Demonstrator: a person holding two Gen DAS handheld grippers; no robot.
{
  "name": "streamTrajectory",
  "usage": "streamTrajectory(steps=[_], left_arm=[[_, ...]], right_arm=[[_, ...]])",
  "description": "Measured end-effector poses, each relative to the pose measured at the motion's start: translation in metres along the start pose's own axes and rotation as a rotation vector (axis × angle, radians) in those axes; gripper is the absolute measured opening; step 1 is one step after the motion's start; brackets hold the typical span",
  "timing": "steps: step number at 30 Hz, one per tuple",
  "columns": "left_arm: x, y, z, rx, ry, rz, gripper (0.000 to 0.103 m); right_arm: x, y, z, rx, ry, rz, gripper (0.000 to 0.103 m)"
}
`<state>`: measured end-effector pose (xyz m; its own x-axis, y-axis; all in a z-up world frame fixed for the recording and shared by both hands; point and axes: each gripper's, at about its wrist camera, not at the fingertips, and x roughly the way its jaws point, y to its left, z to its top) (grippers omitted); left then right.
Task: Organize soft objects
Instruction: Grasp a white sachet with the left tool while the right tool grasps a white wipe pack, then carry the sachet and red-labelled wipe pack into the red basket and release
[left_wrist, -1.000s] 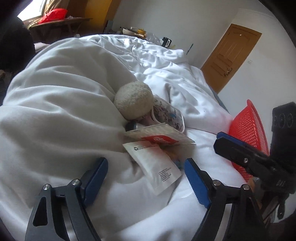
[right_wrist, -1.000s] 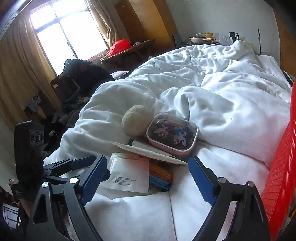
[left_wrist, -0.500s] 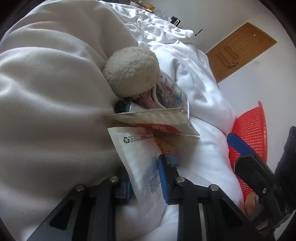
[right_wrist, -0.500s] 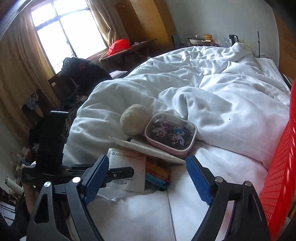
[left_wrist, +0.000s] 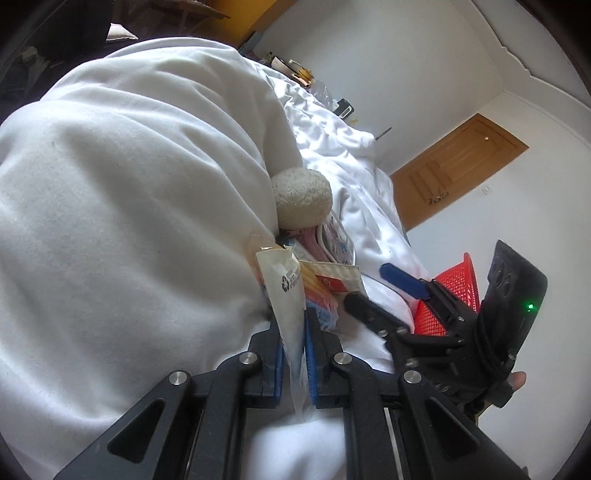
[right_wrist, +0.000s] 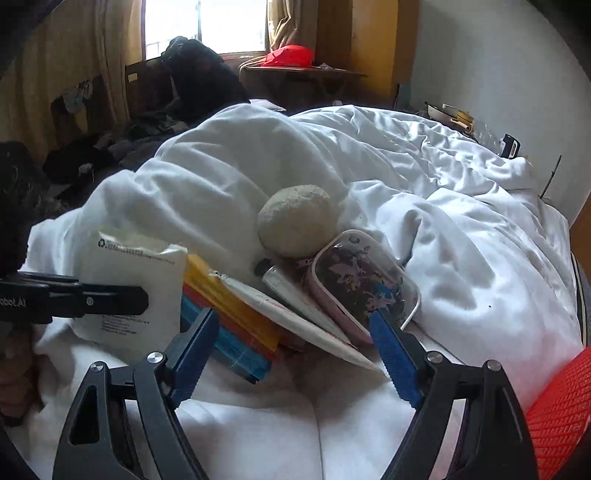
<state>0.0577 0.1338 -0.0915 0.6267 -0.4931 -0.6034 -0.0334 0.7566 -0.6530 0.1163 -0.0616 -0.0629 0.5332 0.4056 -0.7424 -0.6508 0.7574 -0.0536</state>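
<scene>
Between the blue pads of the left gripper (left_wrist: 293, 354) one flat white paper packet (left_wrist: 286, 295) is pinched tight. One right gripper (right_wrist: 291, 354) has been closing, nothing held; its jaws straddle one stack of coloured flat packs (right_wrist: 236, 328) and one white envelope (right_wrist: 306, 325). Just behind lie one pink picture case (right_wrist: 364, 284) and one round cream fuzzy ball (right_wrist: 295, 219), all on one white quilt (right_wrist: 461, 240). One red mesh basket (right_wrist: 557, 410) sits beside; I cannot see inside.

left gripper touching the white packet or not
Touching: the left wrist view shows the left gripper pads pressed on both sides of the white packet.
</scene>
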Motion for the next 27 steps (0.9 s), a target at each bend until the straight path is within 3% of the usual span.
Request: streamTrajectory(steps=[1, 5, 6, 7, 13, 18, 22, 27], left_arm=[[-0.001, 0.0, -0.001, 0.006, -0.003, 0.002, 0.008], [0.0, 0.001, 0.0, 0.003, -0.011, -0.007, 0.008], [-0.002, 0.001, 0.0, 0.004, -0.013, -0.008, 0.008], [-0.002, 0.001, 0.0, 0.006, -0.014, -0.008, 0.008], [-0.005, 0.001, -0.001, 0.02, -0.003, -0.018, 0.009], [-0.004, -0.003, 0.001, 0.034, -0.002, -0.028, 0.009], [-0.008, -0.006, 0.0, 0.053, -0.021, -0.041, 0.009], [-0.002, -0.006, 0.002, 0.053, 0.008, -0.029, 0.009]], right_arm=[[0.004, 0.004, 0.0, -0.017, 0.01, -0.005, 0.066], [0.017, 0.007, -0.002, -0.036, 0.05, -0.014, 0.053], [0.02, 0.006, -0.003, -0.03, 0.058, -0.004, 0.045], [0.023, 0.005, -0.004, -0.024, 0.066, 0.003, 0.03], [0.024, 0.01, -0.01, -0.038, 0.059, -0.029, 0.019], [0.0, 0.011, -0.014, -0.028, -0.042, -0.055, 0.006], [-0.016, 0.003, -0.016, 0.016, -0.102, -0.044, 0.006], [-0.017, 0.002, -0.015, 0.023, -0.113, -0.051, 0.006]])
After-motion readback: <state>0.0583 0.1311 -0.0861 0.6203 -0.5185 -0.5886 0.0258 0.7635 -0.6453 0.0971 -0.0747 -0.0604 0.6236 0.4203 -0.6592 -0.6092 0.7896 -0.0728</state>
